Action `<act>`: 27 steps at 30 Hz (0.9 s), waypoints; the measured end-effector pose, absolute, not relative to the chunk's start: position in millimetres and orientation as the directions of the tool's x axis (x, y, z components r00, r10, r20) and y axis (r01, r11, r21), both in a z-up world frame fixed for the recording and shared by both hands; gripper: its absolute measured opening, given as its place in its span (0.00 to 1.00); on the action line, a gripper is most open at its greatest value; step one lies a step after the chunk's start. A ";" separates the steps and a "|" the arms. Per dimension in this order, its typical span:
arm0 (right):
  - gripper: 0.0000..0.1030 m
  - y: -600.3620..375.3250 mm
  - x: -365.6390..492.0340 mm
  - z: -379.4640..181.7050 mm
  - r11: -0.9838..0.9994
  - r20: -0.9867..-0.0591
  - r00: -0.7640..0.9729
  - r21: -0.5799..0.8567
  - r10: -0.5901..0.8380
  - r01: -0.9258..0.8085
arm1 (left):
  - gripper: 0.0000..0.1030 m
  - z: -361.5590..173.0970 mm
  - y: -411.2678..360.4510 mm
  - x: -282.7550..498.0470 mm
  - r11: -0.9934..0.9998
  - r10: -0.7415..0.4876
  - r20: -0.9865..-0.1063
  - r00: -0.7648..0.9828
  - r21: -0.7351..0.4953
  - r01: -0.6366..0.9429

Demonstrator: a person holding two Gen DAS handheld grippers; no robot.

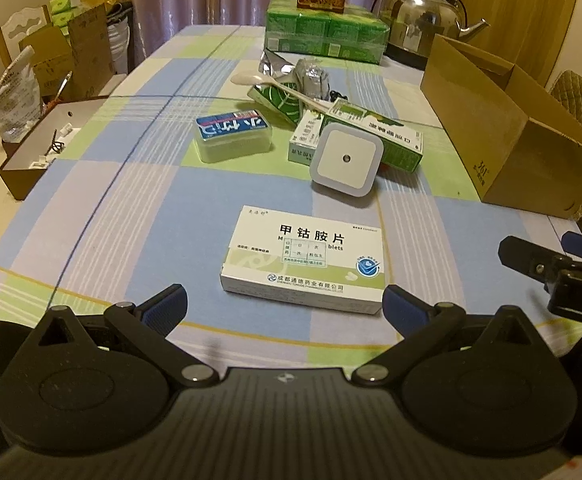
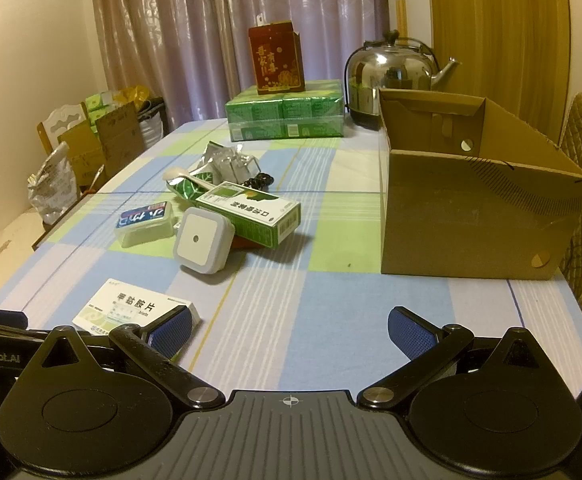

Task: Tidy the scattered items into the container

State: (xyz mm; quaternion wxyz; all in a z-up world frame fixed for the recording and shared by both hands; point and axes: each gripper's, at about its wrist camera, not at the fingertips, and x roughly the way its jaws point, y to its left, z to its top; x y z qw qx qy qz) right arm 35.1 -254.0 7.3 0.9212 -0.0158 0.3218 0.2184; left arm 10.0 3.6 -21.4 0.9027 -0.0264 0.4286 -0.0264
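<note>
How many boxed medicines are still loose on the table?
3: the white box nearest the left gripper, the long green box behind the night light, a small one beneath; more may hide.

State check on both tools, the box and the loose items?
left tool: open, empty
right tool: open, empty
cardboard box: open-topped, nothing visible inside
white medicine box: flat, closed
night light: tilted against green medicine box
clear plastic case: lid on
kettle: lid on
</note>
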 end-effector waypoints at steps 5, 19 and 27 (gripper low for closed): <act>0.98 -254.4 37.1 6.2 0.900 -0.600 0.694 0.106 0.397 -0.423 | 0.99 -23.4 1.2 21.2 0.995 -0.095 -0.779 0.620 -0.047 0.092; 0.98 -218.5 45.5 -12.3 0.802 -0.688 0.562 0.051 0.460 -0.595 | 0.99 -19.5 30.9 63.3 0.967 -0.135 -0.792 0.595 0.025 0.252; 0.98 -175.2 49.3 -43.5 0.714 -0.745 0.483 -0.012 0.461 -0.700 | 0.99 -22.4 48.5 89.4 0.853 -0.299 -0.793 0.531 0.027 0.521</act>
